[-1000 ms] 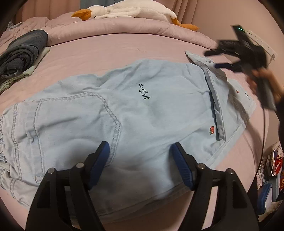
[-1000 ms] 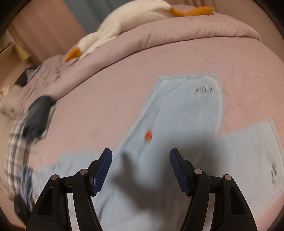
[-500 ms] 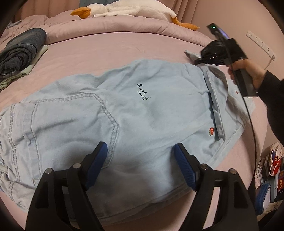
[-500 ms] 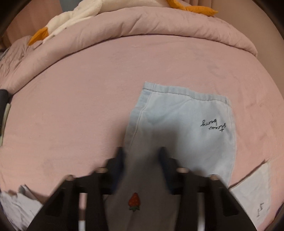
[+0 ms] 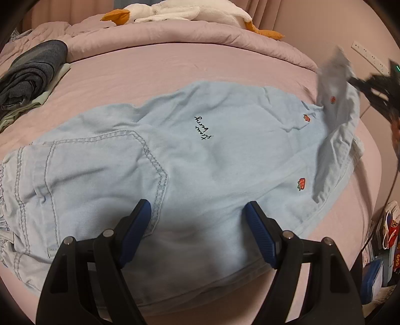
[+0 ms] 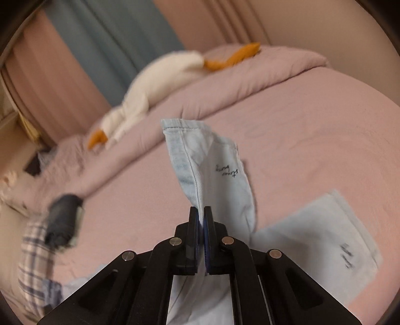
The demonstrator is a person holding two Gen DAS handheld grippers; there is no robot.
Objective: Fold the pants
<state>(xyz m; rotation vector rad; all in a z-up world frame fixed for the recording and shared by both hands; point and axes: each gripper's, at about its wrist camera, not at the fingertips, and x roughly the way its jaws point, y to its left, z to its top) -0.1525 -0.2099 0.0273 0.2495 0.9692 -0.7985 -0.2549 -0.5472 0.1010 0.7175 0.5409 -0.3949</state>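
Light blue denim pants (image 5: 175, 160) with strawberry patches and black script lie spread on the pink bed, back pocket at the left. My left gripper (image 5: 197, 220) is open and hovers just above the pants near their near edge. My right gripper (image 6: 202, 217) is shut on the upper pant leg (image 6: 215, 170) and holds its hem end lifted off the bed. In the left wrist view this lifted leg end (image 5: 335, 82) is blurred at the far right, with the right gripper (image 5: 375, 92) beside it. The other leg end (image 6: 322, 237) lies flat.
A white plush goose (image 5: 190, 12) lies on the pink duvet (image 5: 175, 37) at the head of the bed. A folded dark garment (image 5: 30, 72) lies at the left. A power strip (image 5: 367, 55) is on the wall. Clutter (image 5: 385, 247) sits beside the bed.
My right gripper came down on the upper pant leg, shut on it, and lifted its end off the bed. My left gripper stayed open and moved slightly.
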